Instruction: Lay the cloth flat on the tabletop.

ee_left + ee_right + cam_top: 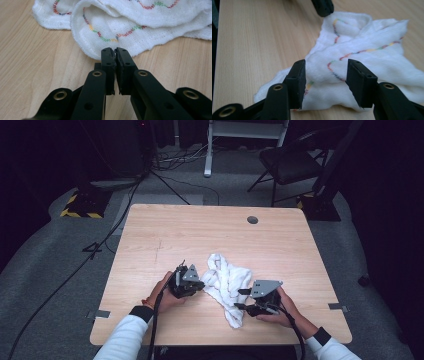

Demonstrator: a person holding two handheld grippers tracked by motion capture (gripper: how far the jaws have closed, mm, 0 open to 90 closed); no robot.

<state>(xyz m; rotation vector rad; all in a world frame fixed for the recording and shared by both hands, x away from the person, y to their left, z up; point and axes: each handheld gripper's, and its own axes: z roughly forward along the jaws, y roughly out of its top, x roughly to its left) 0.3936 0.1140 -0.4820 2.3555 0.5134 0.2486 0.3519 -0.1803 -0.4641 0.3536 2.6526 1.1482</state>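
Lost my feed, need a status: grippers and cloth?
Left gripper shut at the white cloth edge. Right gripper open over the cloth. Nothing in the way.

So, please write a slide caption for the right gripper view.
Right gripper, jaws open, over a crumpled white cloth on the wooden table.

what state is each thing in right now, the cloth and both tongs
white cloth: crumpled and bunched, lying flat on the wooden table, not lifted
left tongs: shut, tips at the cloth's edge, whether they pinch it cannot be told
right tongs: open, jaws apart over the cloth, not pressing it
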